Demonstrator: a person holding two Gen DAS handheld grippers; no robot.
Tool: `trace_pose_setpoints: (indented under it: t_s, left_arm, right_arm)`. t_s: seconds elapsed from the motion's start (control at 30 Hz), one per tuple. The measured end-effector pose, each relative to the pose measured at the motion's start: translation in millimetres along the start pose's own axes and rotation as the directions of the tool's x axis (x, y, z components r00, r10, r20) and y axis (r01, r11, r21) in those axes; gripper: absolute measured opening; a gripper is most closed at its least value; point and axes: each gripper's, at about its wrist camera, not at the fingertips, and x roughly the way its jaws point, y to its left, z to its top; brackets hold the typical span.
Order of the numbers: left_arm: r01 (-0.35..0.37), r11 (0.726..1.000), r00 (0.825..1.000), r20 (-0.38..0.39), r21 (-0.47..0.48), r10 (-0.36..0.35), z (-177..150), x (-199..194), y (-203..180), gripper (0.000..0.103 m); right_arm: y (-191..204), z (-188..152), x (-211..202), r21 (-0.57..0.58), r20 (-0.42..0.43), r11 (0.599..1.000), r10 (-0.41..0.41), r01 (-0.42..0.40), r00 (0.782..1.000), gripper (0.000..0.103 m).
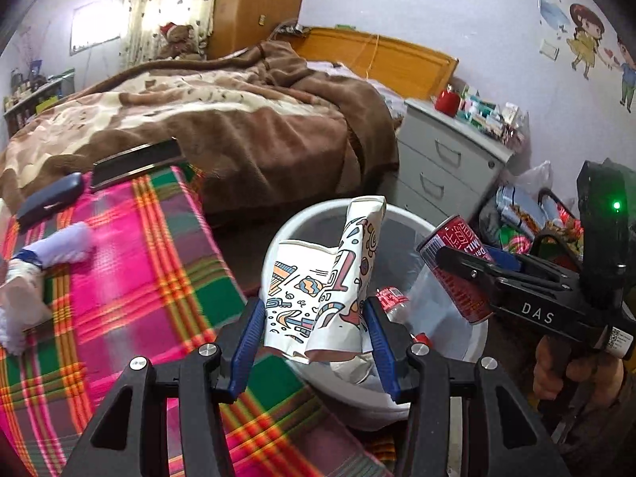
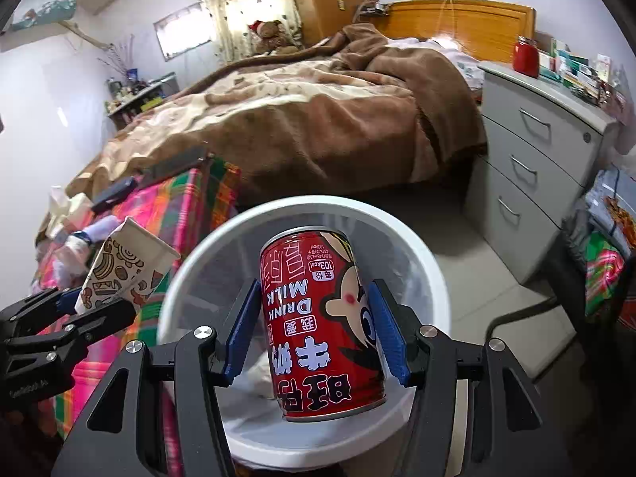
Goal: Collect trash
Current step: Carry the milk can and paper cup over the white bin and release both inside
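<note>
We've got both grippers at the white bin (image 2: 421, 254), each loaded. Left gripper (image 1: 316, 330) points forward and slightly down at the bin's near-left rim, blue pads clamped on a crumpled patterned paper cup (image 1: 318, 278); the cup stands roughly upright between the pads, creased in the middle, mouth up. In the right wrist view the same cup (image 2: 123, 266) sits at the bin's left edge, over the plaid cloth (image 1: 139, 262) on the bench.

Right gripper (image 2: 316, 330) is aimed down into the bin mouth, pads closed on both sides of a red milk drink can (image 2: 318, 318). The can is tilted, print upside down to the camera, hanging over the bin opening. In the left wrist view the right gripper (image 1: 453, 266) comes in from the right, with the hand (image 1: 568, 365) on its grip and the can (image 1: 457, 270) above the bin's right rim.

Bin (image 1: 278, 246) holds a plastic bottle (image 1: 393, 302) and white paper.
</note>
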Motion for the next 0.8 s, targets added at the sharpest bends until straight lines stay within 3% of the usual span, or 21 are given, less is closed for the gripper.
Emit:
trace_pose_setpoints:
  t_s: [0.37, 0.5, 0.57, 0.8]
  left_arm:
    - [0.013, 0.999, 1.000, -0.027, 0.030, -0.013, 4.0, 26.0, -20.5, 0.052]
    - [-0.012, 0.999, 1.000, -0.024, 0.031, 0.013, 3.5, 27.2, -20.3, 0.064]
    - [0.007, 1.000, 1.000, -0.023, 0.018, -0.006, 3.5, 25.9, -18.8, 0.064]
    - [-0.006, 1.000, 1.000, 0.002, -0.005, 0.006, 1.3, 13.9, -10.7, 0.064]
  right_arm:
    - [-13.4, -4.3, 10.8, 0.013, -0.048, 1.000, -0.012, 0.012, 0.999, 0.058]
    - [-16.4, -3.4, 8.0, 0.021, -0.031, 1.000, -0.008, 0.008, 1.000, 0.063]
    - [-17.1, -3.1, 6.5, 0.021, -0.020, 1.000, -0.015, 0.015, 1.000, 0.068]
    - [-14.6, -2.7, 4.8, 0.027, -0.018, 1.000, -0.014, 0.015, 1.000, 0.068]
